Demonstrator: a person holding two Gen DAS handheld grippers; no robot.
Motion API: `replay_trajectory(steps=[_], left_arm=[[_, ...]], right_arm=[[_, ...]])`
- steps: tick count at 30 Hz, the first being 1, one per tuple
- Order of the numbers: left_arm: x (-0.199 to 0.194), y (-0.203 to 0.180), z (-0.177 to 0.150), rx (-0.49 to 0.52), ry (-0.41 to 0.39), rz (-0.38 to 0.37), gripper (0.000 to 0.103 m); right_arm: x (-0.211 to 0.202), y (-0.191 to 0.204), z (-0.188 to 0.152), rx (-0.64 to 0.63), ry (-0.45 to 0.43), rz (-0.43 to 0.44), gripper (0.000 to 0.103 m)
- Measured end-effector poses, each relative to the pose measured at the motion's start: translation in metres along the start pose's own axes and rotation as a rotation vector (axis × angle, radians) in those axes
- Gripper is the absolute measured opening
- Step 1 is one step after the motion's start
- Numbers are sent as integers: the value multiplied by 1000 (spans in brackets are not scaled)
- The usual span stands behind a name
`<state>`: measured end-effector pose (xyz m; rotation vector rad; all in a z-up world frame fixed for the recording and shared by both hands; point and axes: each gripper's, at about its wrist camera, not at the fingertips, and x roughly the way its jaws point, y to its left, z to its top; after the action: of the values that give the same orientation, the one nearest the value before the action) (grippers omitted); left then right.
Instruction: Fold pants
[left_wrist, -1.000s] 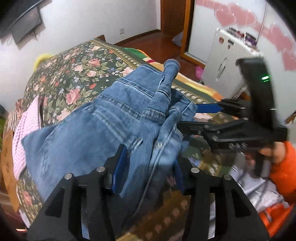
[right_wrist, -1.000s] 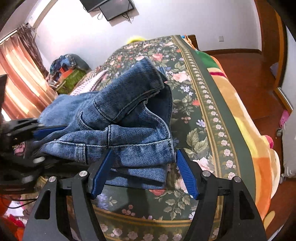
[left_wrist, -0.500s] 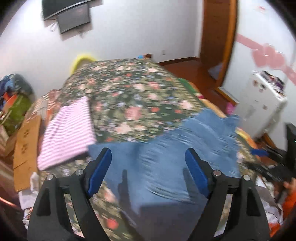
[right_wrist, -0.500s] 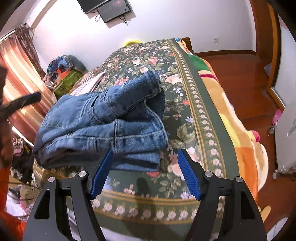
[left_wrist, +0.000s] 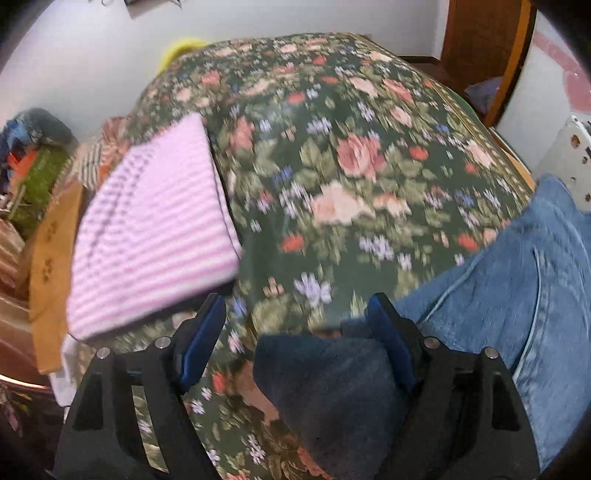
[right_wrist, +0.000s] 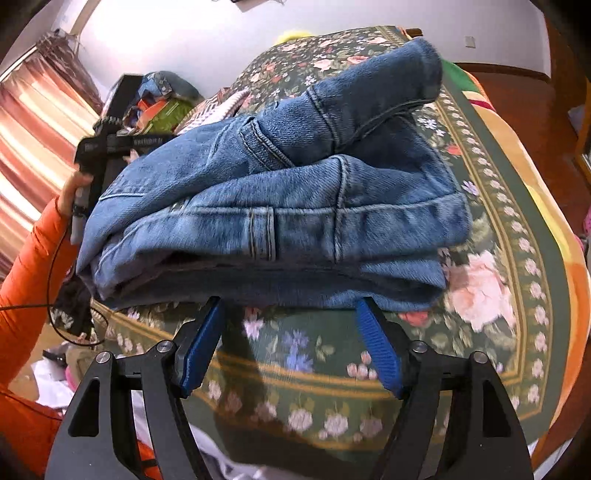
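Bedroom setting: a bed (right_wrist: 517, 236) under a dark floral cover fills both views, with white walls, striped curtains and a wooden door behind. Folded jeans (right_wrist: 273, 206) lie in a thick bundle near the bed's front edge, waistband and belt loops facing the right wrist camera, one rounded fold standing proud on top. From the left wrist view the same jeans (left_wrist: 517, 288) occupy the lower right, and a dark denim corner sits between the blue pads.

Left claw (left_wrist: 295, 339): open, pads spread, nothing held. Right claw (right_wrist: 288, 343): open, just in front of the bundle's lower edge, apart from it as far as can be told.

Handling, as a judgement: denim is heavy, soft yet fairly stiff in stacked layers, not slippery and not fragile. The bundle would likely sag or unroll if lifted by one layer; the waistband edge, pinched through all layers, or the two ends of the bundle look like the firmest places to take hold. The raised top fold probably needs pressing flat.

Containers: none holds the jeans. A folded pink striped cloth (left_wrist: 155, 229) lies on the bed, well apart. A heap of mixed items (right_wrist: 162, 99) sits beyond; its contents are unclear.
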<state>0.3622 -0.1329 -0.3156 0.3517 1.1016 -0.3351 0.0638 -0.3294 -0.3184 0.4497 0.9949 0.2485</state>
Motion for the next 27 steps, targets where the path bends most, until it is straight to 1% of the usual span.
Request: replay_trajectory(steps=[2, 4, 8, 10, 12, 13, 16, 19, 22, 25, 27], left_arm=[[0, 1, -9, -1, 8, -13, 75], [-3, 7, -20, -16, 19, -16, 75], [-17, 23, -48, -69, 32, -29, 73], [-26, 29, -66, -94, 40, -37, 73], [-36, 33, -87, -123, 47, -43, 71], [-41, 34, -98, -143, 52, -50, 69], [-55, 34, -126, -205, 62, -60, 67], [-70, 29, -152, -256, 70, -71, 65], [-81, 17, -164, -275, 60, -93, 58], [-91, 4, -170, -280, 33, -97, 54], [-99, 0, -170, -275, 11, -63, 53]], right_arm=[[6, -1, 7, -18, 6, -8, 72], [11, -2, 14, -44, 19, -17, 72], [23, -7, 36, -80, 24, -2, 72], [30, -8, 49, -100, 11, -5, 72], [39, -7, 64, -115, 7, 0, 72], [44, -6, 70, -125, 7, -2, 72], [56, 7, 78, -169, -1, -11, 72], [58, 20, 85, -224, -11, -16, 72], [57, 21, 96, -241, -25, -23, 72], [49, 21, 106, -265, -45, -47, 71], [35, 18, 109, -271, -64, -65, 71]])
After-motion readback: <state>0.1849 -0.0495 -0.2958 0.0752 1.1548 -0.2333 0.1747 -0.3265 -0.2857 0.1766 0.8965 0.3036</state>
